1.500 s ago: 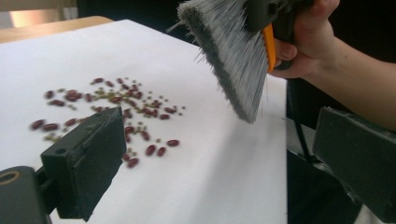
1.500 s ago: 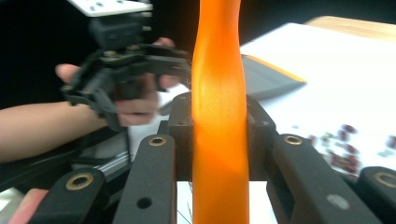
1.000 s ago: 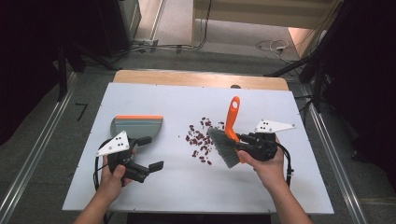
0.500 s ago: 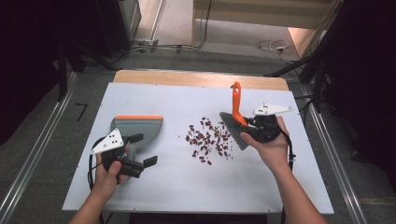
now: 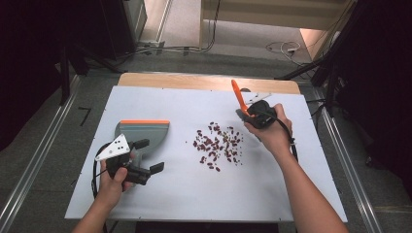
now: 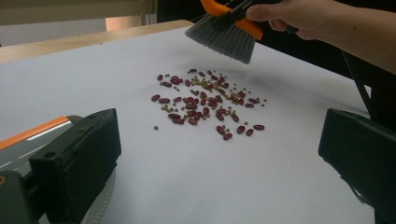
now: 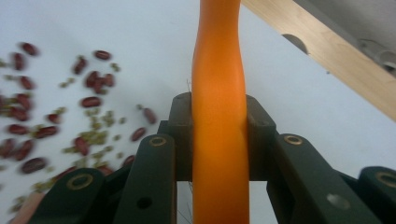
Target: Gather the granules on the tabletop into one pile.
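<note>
Right tongs (image 5: 248, 112) are clamped on the orange brush handle (image 7: 218, 112), bristles raised above the beans (image 5: 217, 144). Left tongs (image 5: 148, 155) stand wide apart, empty, beside the dustpan (image 5: 143, 131).

A white tabletop (image 5: 145, 102) with a bare wooden strip (image 5: 194, 81) along its far edge stands on a grey carpeted floor (image 5: 43, 145), flanked on both sides by metal rails (image 5: 29, 179) that run along the floor. Beyond the far edge the floor is brighter, lit in a warm patch near the upper right, where loose cables (image 5: 284, 47) lie; a pale cabinet or panel (image 5: 272, 9) crosses the top, and a dark cabinet (image 5: 121, 22) stands at the upper left. Both sides of the room fall into deep shadow, with dark stand legs (image 5: 335, 63) slanting down at the right.
</note>
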The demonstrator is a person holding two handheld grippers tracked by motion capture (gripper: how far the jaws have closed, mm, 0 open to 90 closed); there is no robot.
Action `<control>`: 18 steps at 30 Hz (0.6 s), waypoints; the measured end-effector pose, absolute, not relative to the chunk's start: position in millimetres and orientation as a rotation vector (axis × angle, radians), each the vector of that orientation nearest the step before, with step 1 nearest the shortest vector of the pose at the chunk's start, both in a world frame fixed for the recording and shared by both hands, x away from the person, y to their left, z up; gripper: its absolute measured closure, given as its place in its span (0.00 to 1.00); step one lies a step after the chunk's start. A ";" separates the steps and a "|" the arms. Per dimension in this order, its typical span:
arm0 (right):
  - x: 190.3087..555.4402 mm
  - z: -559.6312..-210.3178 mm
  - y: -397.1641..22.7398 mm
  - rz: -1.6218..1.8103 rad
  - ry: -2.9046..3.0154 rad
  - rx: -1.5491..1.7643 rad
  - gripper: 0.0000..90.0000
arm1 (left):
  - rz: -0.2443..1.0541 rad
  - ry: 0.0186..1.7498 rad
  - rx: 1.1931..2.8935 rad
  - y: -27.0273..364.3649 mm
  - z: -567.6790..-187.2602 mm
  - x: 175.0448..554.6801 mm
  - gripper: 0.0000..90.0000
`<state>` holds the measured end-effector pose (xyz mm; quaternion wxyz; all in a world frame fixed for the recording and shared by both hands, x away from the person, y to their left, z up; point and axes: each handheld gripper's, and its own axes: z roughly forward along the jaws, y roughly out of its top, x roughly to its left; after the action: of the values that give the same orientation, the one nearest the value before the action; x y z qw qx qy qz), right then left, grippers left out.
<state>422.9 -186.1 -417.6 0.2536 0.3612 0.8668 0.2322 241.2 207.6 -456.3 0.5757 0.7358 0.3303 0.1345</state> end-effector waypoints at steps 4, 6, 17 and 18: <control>436.9 -428.7 -173.7 0.498 2.333 1.002 0.76 | 0.324 0.782 1.713 210.6 -456.8 240.7 0.00; 441.8 -440.6 -165.2 0.422 2.351 0.989 0.76 | 0.330 0.786 1.716 211.0 -457.2 240.6 0.00; 428.9 -449.8 -137.8 0.353 2.461 0.948 0.76 | 0.329 0.778 1.732 206.3 -458.8 240.6 0.00; 427.9 -449.6 -137.2 0.365 2.472 0.947 0.76 | 0.329 0.778 1.731 206.3 -458.8 240.6 0.00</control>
<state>427.9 -137.2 -449.6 0.2326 0.3445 0.8997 0.1329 240.6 206.3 -458.8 0.5709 0.7378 0.3317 0.1401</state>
